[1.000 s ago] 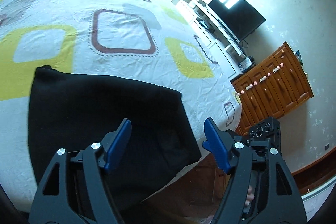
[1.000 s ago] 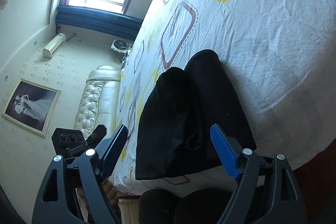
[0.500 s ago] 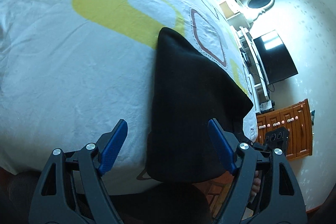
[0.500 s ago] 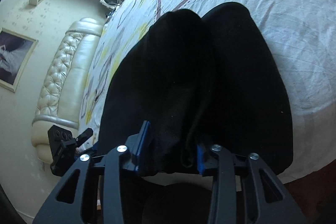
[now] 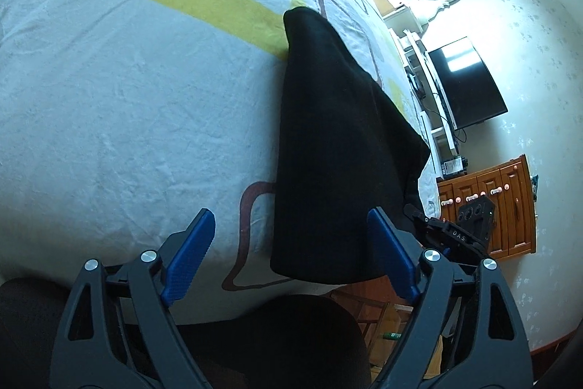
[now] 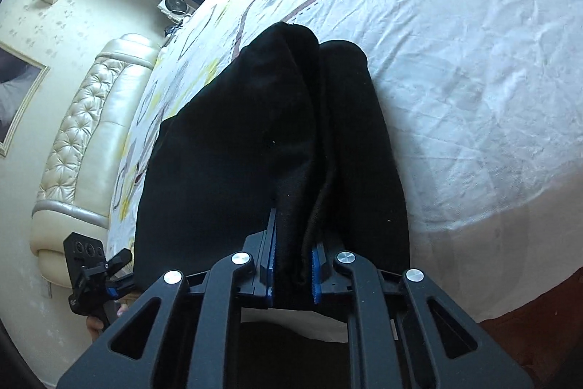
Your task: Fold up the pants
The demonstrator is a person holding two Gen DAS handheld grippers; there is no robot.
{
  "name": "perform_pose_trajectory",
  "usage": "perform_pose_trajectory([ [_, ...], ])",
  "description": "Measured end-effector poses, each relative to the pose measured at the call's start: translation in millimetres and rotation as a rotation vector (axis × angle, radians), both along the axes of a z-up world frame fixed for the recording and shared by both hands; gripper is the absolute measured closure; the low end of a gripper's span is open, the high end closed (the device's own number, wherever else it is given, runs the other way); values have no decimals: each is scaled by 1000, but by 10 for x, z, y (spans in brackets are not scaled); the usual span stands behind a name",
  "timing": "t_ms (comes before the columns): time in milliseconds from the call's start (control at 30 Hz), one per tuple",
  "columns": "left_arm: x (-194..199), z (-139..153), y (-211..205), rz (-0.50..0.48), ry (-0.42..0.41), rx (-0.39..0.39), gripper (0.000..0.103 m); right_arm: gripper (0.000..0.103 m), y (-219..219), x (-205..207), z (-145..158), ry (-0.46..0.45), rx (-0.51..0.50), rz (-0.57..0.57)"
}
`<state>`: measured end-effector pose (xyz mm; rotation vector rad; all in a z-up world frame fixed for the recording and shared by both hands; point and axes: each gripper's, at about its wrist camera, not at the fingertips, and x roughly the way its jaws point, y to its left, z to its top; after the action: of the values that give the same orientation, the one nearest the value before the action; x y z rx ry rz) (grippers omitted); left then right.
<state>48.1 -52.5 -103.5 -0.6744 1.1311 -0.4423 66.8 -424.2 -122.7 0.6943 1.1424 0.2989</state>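
Observation:
Black pants [image 5: 335,148] lie folded on the bed [image 5: 127,104], reaching to its near edge. My left gripper [image 5: 291,243] hovers at the near left corner of the pants, its jaws still opening. The near edge of the cloth lies between its blue pads without touching them. In the right wrist view the pants [image 6: 226,148] show two rounded leg ends at the far side. My right gripper [image 6: 291,265] is closing, its blue pads [image 6: 271,261] pressed on a bunched fold at the near edge. The left gripper [image 6: 91,276] appears at the lower left there.
The bed carries a white sheet with yellow and brown squares. A cream tufted headboard [image 6: 73,148] stands left in the right wrist view. A black TV [image 5: 466,82] and a wooden cabinet [image 5: 506,206] are beyond the bed. The person's dark-clad knee [image 5: 284,334] is below the grippers.
My right gripper has gone from wide open to clamped on the pants' near fold and moved in over the cloth. My left gripper swung left to the pants' other corner and widened.

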Motion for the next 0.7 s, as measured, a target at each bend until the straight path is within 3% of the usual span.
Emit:
perform_pose_trajectory([
  [133,-55,-57,11,12,12,-77,18,89,7,-14,207,-44,-80,32],
  [200,-39,-83,-23,2,8,-61,17,89,2,13,150,-31,-120,37],
  [533,12,-178,-61,-37,2,-48,13,85,-357,-90,-1,-5,27,-9],
  [633,29,-189,-22,-33,13,-78,13,65,-510,-206,27,-3,96,-33],
  [667,36,-191,-16,-33,14,-86,13,39,-549,-251,62,-14,107,-52],
  [700,38,-195,-2,-31,16,-97,13,21,-594,-309,97,-26,93,-78],
])
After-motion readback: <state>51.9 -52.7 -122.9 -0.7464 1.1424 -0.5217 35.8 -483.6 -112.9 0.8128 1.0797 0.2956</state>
